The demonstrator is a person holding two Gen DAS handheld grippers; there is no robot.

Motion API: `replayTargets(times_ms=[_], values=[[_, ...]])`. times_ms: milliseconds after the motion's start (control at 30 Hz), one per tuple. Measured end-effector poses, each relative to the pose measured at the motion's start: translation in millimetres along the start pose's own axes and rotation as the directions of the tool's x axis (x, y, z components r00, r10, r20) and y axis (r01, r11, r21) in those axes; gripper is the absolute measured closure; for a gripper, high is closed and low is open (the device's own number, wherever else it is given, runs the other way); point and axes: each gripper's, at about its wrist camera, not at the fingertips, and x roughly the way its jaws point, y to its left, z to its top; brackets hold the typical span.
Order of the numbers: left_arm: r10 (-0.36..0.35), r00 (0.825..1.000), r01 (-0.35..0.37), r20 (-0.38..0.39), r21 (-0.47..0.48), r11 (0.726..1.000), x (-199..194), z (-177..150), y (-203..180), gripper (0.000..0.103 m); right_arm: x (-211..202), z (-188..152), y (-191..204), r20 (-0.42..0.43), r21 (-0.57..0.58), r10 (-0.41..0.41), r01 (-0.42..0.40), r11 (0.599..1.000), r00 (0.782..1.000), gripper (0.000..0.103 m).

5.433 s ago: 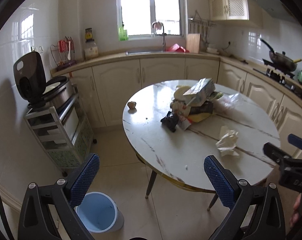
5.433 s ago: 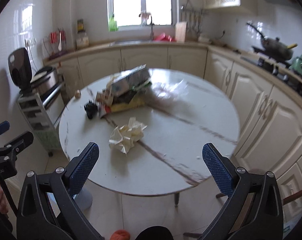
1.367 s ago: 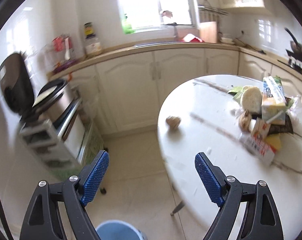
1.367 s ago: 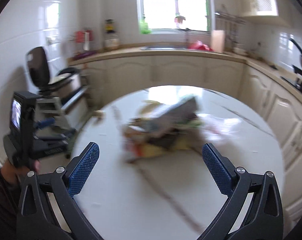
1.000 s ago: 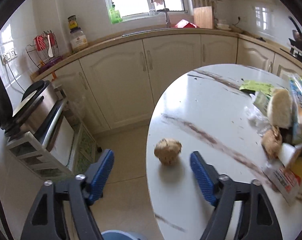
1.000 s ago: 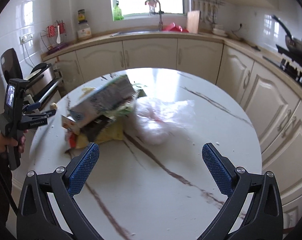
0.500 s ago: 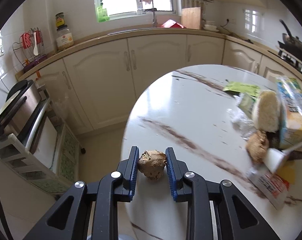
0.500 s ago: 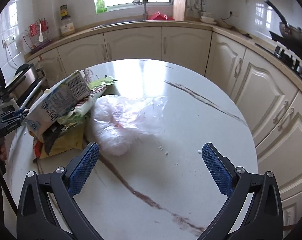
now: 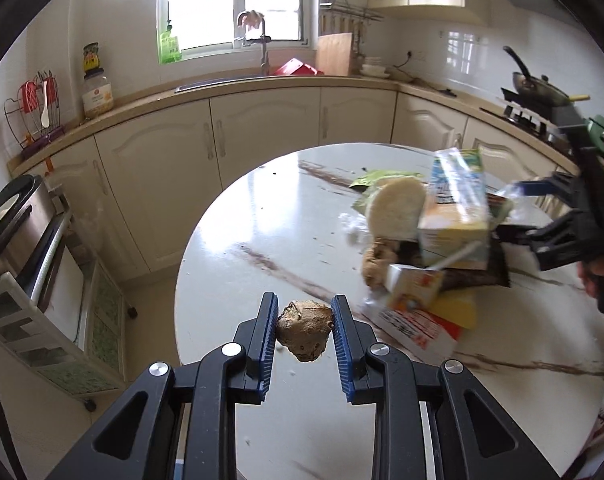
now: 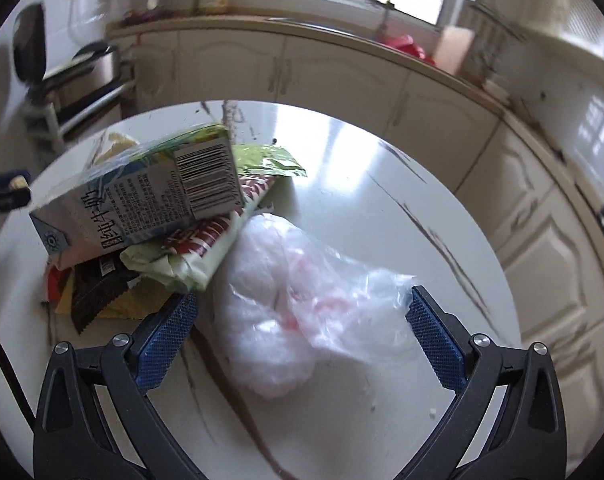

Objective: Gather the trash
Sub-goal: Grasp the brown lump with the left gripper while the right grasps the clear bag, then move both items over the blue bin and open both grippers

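Gripping: left tool (image 9: 304, 330) is clamped on a brown lump (image 9: 305, 335), both blue pads pressing its sides.
Left view, lump: lifted clear of the table (image 9: 262, 236), hanging above the table's near-left edge.
Left view, trash pile: milk carton (image 9: 457, 212) tilted on top, a pale round slice (image 9: 397, 210) leaning against its left side, a small juice box (image 9: 413, 286) with a straw below, a red-and-white wrapper (image 9: 415, 330) flat at the near end of the pile; all toward the table's right side.
Left view, right tool: seen blurred at the far right edge of the table behind the pile, held by a hand (image 9: 599, 276).
Right view, right tool: (image 10: 302, 324) jaws wide apart, gripping nothing.
Right view, plastic bag: crumpled clear plastic bag (image 10: 302, 312) lies on the table between the two fingers; left pad looks just beside it, right pad at its thin edge, contact not clear from the blur.
Right view, pile: milk carton (image 10: 142, 196) on its side atop a green-and-red wrapper (image 10: 206, 248), black wrapper (image 10: 98, 284) and yellow one beneath, all just left of the bag toward the table's left edge.
Right view, table: round, white marble look with dark veins (image 10: 421, 216).
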Motion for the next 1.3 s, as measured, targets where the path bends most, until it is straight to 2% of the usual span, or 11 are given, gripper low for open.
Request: replayTargets(times_ms=[100,233,300,400,567,667,833,900,1000,1167,1300], values=[[-0.013,1.0,0.013,-0.002,-0.008,1.0,-12.9,-7.7,-4.2,0.08,17.3,-0.1,3.1,-0.046,-0.001,0.028,-0.028,1.0,0.999,0.002],[-0.025,1.0,0.025,-0.002,-0.004,1.0,-30.0,-14.2,-9.5,0.08,17.1,-14.0,-17.8,-0.029,0.125,0.102,-0.098,0.987,0.994,0.042],[-0.024,1.0,0.024,-0.001,0.001,1.0,-37.9,-13.5,-14.4,0.08,8.6,-21.4,-22.4,-0.021,0.143,0.103,-0.099,0.985,0.994,0.047],[-0.028,1.0,0.028,0.013,-0.005,1.0,-54.5,-19.0,-19.4,0.08,-12.0,-37.2,-28.7,-0.008,0.169,0.08,-0.077,0.983,0.997,0.049],[-0.038,0.998,0.039,0.043,-0.022,0.999,-91.8,-29.8,-30.0,0.08,-71.8,-58.9,-45.4,0.082,0.279,0.023,-0.045,0.959,0.996,0.049],[-0.074,0.993,0.077,0.087,-0.038,0.996,-119.1,-42.2,-31.4,0.08,-115.4,-59.8,-31.6,0.145,0.275,0.009,-0.049,0.96,0.989,0.049],[-0.068,0.99,0.081,0.127,-0.108,0.991,-178.3,-88.0,-4.8,0.08,-173.0,-48.6,38.0,0.253,0.193,0.069,-0.12,0.974,0.965,0.048],[-0.041,0.991,0.059,0.129,-0.143,0.988,-200.1,-112.6,11.5,0.08,-182.2,-41.3,76.5,0.282,0.15,0.13,-0.177,0.973,0.951,0.048],[0.0,0.994,0.023,0.113,-0.205,0.979,-221.9,-147.4,37.9,0.08,-186.5,-27.3,145.2,0.308,0.073,0.255,-0.29,0.954,0.917,0.048],[0.089,0.995,-0.072,0.041,-0.313,0.947,-249.0,-215.2,93.8,0.08,-164.1,-6.6,254.6,0.26,-0.046,0.437,-0.441,0.896,0.861,0.048],[0.143,0.989,-0.15,-0.047,-0.394,0.907,-251.2,-263.0,135.9,0.08,-128.7,2.8,330.4,0.175,-0.104,0.525,-0.515,0.851,0.833,0.048]])
